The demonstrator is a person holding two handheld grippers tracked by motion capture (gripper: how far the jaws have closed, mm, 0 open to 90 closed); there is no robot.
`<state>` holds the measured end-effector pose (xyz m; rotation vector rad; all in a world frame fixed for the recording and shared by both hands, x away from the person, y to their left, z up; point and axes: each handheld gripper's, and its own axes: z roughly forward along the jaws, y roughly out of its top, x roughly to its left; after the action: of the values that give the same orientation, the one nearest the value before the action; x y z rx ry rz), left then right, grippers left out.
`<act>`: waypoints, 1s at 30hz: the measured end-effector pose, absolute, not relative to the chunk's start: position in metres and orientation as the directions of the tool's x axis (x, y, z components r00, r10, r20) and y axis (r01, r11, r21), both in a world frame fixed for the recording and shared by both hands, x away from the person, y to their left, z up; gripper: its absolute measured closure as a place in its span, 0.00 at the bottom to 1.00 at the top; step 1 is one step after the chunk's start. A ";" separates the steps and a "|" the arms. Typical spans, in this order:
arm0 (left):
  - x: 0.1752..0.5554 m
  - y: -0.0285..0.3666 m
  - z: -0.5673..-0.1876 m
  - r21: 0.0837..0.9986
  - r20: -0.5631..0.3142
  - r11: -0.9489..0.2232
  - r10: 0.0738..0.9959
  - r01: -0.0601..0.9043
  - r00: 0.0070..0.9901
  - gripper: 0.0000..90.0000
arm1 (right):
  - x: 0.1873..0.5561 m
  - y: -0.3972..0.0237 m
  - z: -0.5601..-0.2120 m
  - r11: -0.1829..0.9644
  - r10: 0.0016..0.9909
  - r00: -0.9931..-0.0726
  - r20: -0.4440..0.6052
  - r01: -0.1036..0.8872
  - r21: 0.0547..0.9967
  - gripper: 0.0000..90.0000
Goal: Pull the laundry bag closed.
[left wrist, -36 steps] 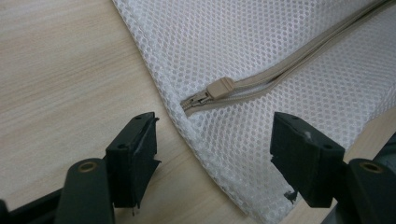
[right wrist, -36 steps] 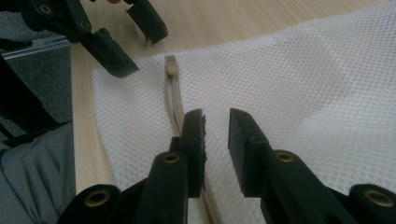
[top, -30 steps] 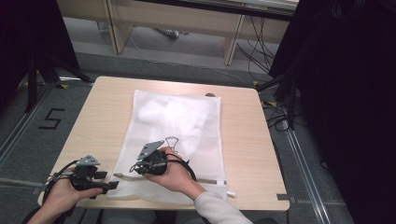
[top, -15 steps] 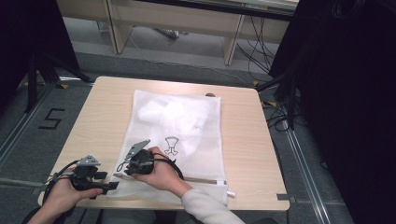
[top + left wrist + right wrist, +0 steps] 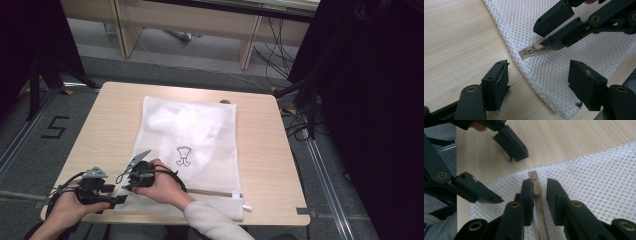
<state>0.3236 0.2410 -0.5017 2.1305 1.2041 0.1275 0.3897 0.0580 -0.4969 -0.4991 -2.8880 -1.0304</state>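
One "5" (image 5: 55, 129) marked on floor; left hand-held gripper (image 5: 537, 82) wide, right hand-held gripper (image 5: 539, 187) just loosened (zipper pull (image 5: 537, 186) between).

Mesh bag (image 5: 192, 145) on table (image 5: 260, 165); zipper pull (image 5: 527, 51) at bag's near-left corner.

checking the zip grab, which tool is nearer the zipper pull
Right. The right tool straddles the zipper pull, jaws just opening; the left tool sits open beside it at the mesh bag's corner.
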 end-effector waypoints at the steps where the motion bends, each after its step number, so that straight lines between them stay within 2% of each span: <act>1: 0.324 0.241 -0.502 0.599 -0.233 -0.343 0.790 0.723 0.568 0.36 | 0.390 0.058 -0.497 0.728 0.287 -0.948 0.139 0.310 0.611 0.85; 4: 0.323 0.241 -0.502 0.600 -0.236 -0.334 0.794 0.727 0.560 0.36 | 0.392 0.062 -0.497 0.739 0.269 -0.957 0.111 0.279 0.613 0.86; 10: 0.324 0.241 -0.503 0.608 -0.250 -0.322 0.790 0.725 0.560 0.36 | 0.391 0.066 -0.500 0.744 0.268 -0.956 0.122 0.285 0.604 0.90; 11: 0.324 0.241 -0.503 0.608 -0.250 -0.322 0.790 0.726 0.560 0.36 | 0.390 0.067 -0.500 0.737 0.284 -0.946 0.157 0.321 0.596 0.91; 14: 0.324 0.241 -0.504 0.605 -0.255 -0.322 0.789 0.729 0.560 0.37 | 0.390 0.067 -0.500 0.742 0.283 -0.949 0.141 0.309 0.594 0.91; 18: 0.324 0.241 -0.503 0.595 -0.245 -0.314 0.806 0.739 0.540 0.41 | 0.390 0.065 -0.493 0.733 0.272 -0.952 0.141 0.300 0.610 0.91; 30: 0.328 0.240 -0.504 0.630 -0.329 -0.236 0.782 0.740 0.530 0.57 | 0.389 0.059 -0.470 0.732 0.255 -0.961 0.107 0.265 0.627 0.91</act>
<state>0.3282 0.2400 -0.5038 2.0024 1.2336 0.0695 0.3889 0.0590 -0.4705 -0.4368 -2.9111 -1.0573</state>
